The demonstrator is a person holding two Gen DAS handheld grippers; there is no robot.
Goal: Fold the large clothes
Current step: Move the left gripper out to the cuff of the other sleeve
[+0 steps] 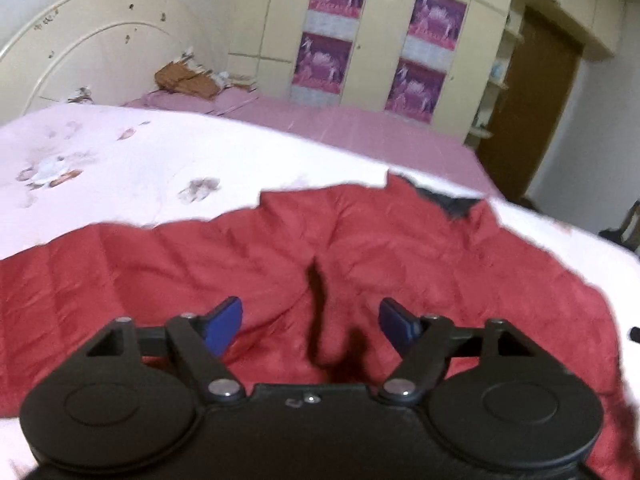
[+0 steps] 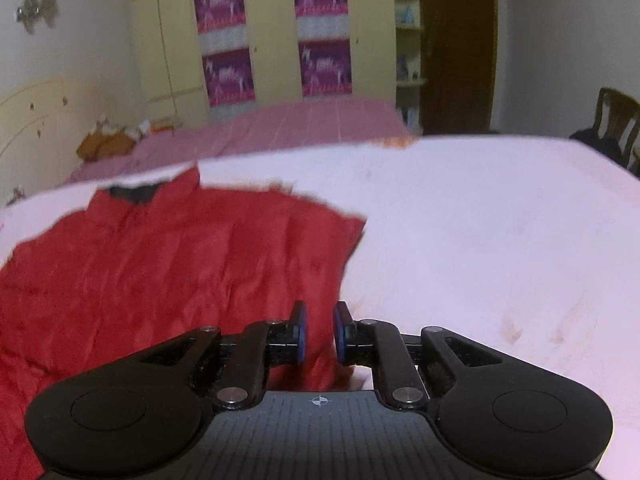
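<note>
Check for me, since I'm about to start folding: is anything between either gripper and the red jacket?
Nothing visible. The left gripper hangs open right over the jacket; the right gripper, jaws narrowly apart, sits at its edge. Only the quilt lies around it.

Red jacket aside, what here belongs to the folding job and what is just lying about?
Job: jacket, left gripper, right gripper, white quilt under the jacket.
Lying about: brown cloth, chair, posters, wardrobe.
</note>
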